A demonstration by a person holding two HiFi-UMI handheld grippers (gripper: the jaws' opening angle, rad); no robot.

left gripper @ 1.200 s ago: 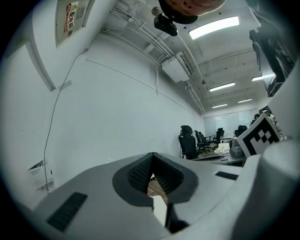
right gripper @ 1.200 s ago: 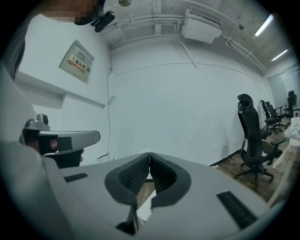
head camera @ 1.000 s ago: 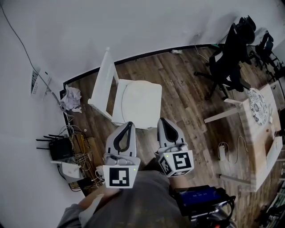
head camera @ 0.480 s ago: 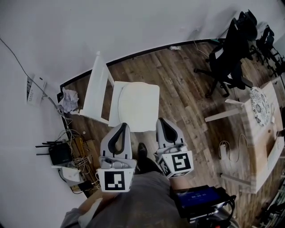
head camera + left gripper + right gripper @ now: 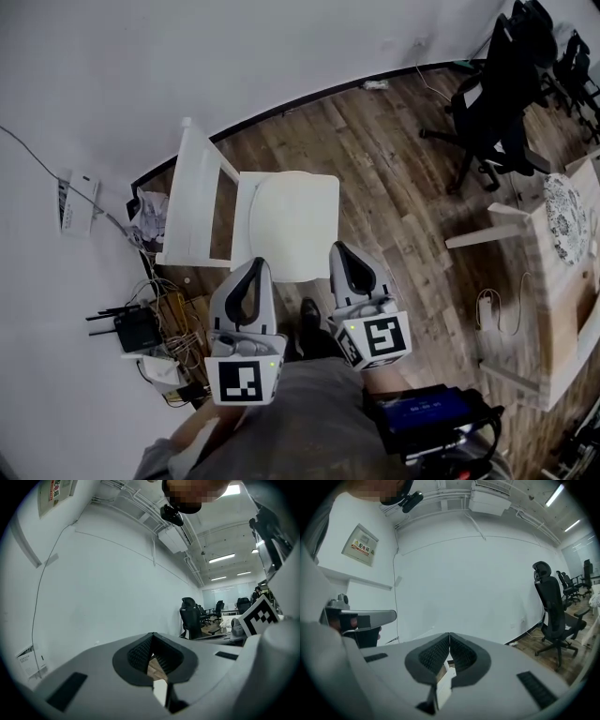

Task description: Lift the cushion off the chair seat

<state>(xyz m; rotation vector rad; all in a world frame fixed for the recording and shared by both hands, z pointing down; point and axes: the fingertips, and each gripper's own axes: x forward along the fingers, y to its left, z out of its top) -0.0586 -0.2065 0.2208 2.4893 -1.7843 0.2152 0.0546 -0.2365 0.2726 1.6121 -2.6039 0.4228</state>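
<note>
A white wooden chair stands by the wall, its backrest to the left in the head view. On its seat lies a round white cushion. My left gripper is shut and empty, its tip in front of the seat's near-left corner. My right gripper is also shut and empty, beside the seat's near-right corner. Neither touches the cushion. In the left gripper view the left gripper has its jaws meeting at the tip. The right gripper looks the same in its own view.
Routers and tangled cables lie on the floor by the wall at the left, with crumpled paper behind the chair. A black office chair and a wooden table stand at the right. The person's shoe is just before the chair.
The view has swung and come closer to the chair, whose backrest now shows more side-on. Both grippers have moved along with it, staying shut near the seat's front edge.
</note>
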